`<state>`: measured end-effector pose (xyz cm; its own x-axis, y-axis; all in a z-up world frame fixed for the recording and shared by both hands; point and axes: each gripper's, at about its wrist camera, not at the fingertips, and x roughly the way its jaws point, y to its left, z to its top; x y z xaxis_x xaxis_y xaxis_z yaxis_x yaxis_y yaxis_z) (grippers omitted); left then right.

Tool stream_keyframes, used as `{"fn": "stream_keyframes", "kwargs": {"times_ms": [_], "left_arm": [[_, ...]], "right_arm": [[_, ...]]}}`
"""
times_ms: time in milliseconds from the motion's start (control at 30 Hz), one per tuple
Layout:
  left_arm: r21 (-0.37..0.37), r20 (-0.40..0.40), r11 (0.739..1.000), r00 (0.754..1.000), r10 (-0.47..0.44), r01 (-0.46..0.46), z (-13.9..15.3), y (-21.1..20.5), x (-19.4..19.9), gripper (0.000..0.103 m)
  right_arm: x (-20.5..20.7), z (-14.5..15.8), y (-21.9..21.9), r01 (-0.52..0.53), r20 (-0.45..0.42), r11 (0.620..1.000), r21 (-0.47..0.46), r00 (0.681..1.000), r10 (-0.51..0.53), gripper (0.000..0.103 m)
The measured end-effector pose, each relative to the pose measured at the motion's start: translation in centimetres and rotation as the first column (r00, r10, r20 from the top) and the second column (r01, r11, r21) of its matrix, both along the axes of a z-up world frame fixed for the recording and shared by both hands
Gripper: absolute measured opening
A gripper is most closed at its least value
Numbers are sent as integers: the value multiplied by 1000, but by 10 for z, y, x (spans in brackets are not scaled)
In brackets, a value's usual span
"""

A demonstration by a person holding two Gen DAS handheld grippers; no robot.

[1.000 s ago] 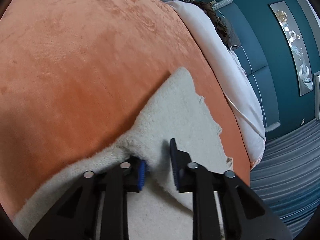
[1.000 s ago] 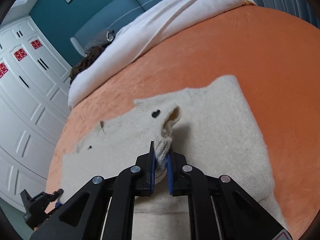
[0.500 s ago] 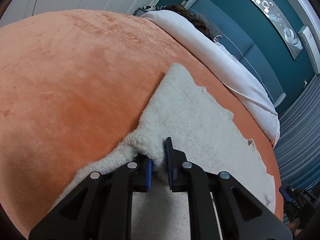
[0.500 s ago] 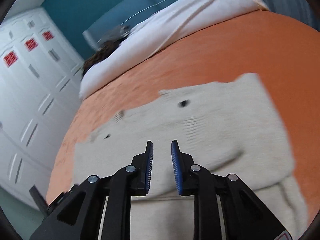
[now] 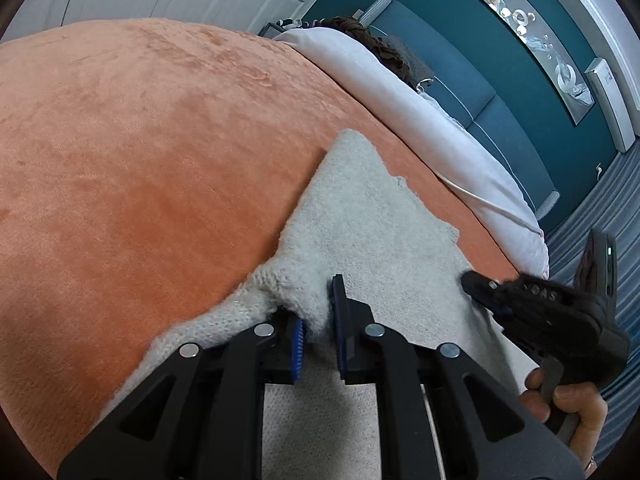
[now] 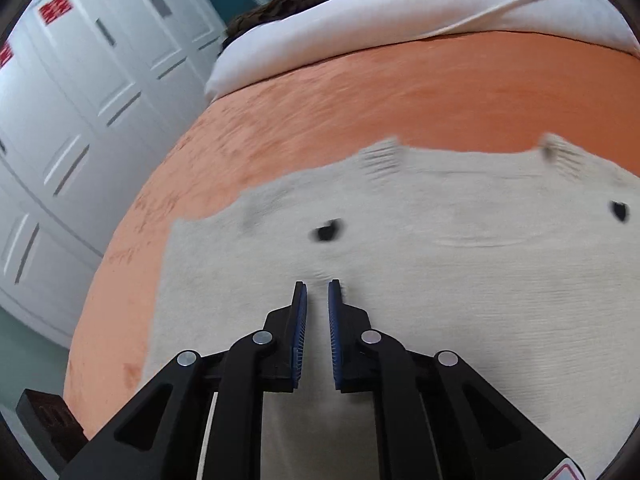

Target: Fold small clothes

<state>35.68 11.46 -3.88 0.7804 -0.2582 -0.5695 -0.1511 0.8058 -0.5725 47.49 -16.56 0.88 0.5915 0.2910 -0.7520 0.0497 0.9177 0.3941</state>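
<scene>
Cream knit garment (image 5: 372,232) flat on the orange bed (image 5: 140,152).
Left gripper (image 5: 318,320) pinches a raised fold at its 9 o'clock edge; right gripper (image 6: 318,304) hovers released, jaws narrowly apart.

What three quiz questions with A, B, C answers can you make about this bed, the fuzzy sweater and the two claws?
1. Where does the cream sweater lie?
A. on the orange blanket
B. on the floor
C. on a chair

2. What colour are the left claw pads?
A. red
B. blue
C. green

3. What is the right claw doing?
A. gripping a sock
B. gripping the pillow
C. open, holding nothing

Answers:
1. A, orange fabric surrounds the sweater.
2. B, blue pads line both fingers.
3. C, there is an empty gap between its fingers, while the left claw pinches a sweater fold.
</scene>
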Motion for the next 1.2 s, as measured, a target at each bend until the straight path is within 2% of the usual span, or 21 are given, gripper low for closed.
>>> {"fn": "stream_keyframes", "kwargs": {"times_ms": [33, 67, 133, 167, 200, 233, 333, 433, 500, 533, 567, 667, 733, 767, 833, 867, 967, 1000, 1067, 1133, 1200], "left_arm": [[1, 1, 1000, 1000, -1, 1, 0, 0, 0, 12], [5, 1, 1000, 1000, -1, 1, 0, -1, 0, 13], [9, 0, 1000, 1000, -1, 1, 0, -1, 0, 13], [9, -1, 1000, 1000, -1, 1, 0, -1, 0, 13], [12, -2, 1000, 1000, 0, 0, 0, -1, 1, 13], [14, -3, 1000, 1000, 0, 0, 0, -2, 1, 13], [22, -8, 1000, 1000, 0, 0, 2, -3, 2, 13], [25, -33, 1000, 999, 1, 0, 6, -4, 4, 13], [23, -74, 1000, 997, 1, 1, 12, -3, 9, 13], [21, -108, 1000, 994, 1, 1, 18, -2, 13, 12], [23, -130, 1000, 992, 1, 2, 23, -2, 14, 10], [28, -123, 999, 992, 24, -21, 54, 3, 15, 7], [73, -134, 997, 990, 32, -22, 69, 3, 19, 7], [102, -155, 995, 987, 29, -13, 68, 0, 22, 7], [191, -238, 981, 971, 17, 30, 54, -9, 31, 7], [207, -265, 978, 964, 18, 39, 47, -11, 31, 7], [198, -267, 979, 964, 14, 40, 39, -7, 26, 8], [200, -280, 978, 960, 6, 52, 34, -7, 27, 9], [220, -286, 973, 958, -10, 76, 30, -9, 27, 9], [225, -285, 968, 957, -47, 115, 37, -12, 24, 12], [196, -286, 970, 954, -84, 144, 46, -10, 13, 22]], "right_arm": [[-6, -3, -33, 70, -15, 998, -3, 997, -70, 0], [-16, -7, -70, 124, -24, 991, 47, 992, -123, 0], [-42, -1, -125, 245, -15, 966, 83, 970, -244, 0], [-60, 9, -145, 307, 0, 950, 50, 952, -307, 12], [-78, 19, -159, 339, 31, 940, 31, 940, -339, 17], [-93, 27, -169, 345, 57, 938, 27, 936, -347, 22], [-126, 28, -186, 345, 58, 939, 8, 937, -345, 55], [-130, 9, -181, 283, -5, 959, -25, 959, -283, 55], [-127, 4, -170, 251, -26, 965, -79, 967, -254, 46], [-125, 7, -166, 241, -20, 966, -94, 970, -244, 21], [-122, 13, -165, 231, -17, 970, -70, 972, -233, 8], [-140, 54, -174, 252, 116, 967, 42, 960, -256, 6], [-148, 70, -174, 250, 187, 968, 35, 949, -252, 6], [-147, 62, -175, 254, 161, 967, -5, 955, -250, 6], [-133, 19, -177, 240, -6, 969, -62, 971, -241, 6], [-135, 3, -180, 248, -65, 966, -68, 965, -252, 6], [-156, 15, -184, 287, 38, 957, 41, 957, -288, 6], [-157, 12, -183, 288, 34, 957, 19, 957, -289, 6], [-148, -12, -182, 262, -56, 965, -19, 963, -263, 6], [-152, 0, -183, 278, -47, 960, -7, 959, -278, 10], [-169, 19, -184, 291, -45, 957, 11, 956, -291, 18]]}}
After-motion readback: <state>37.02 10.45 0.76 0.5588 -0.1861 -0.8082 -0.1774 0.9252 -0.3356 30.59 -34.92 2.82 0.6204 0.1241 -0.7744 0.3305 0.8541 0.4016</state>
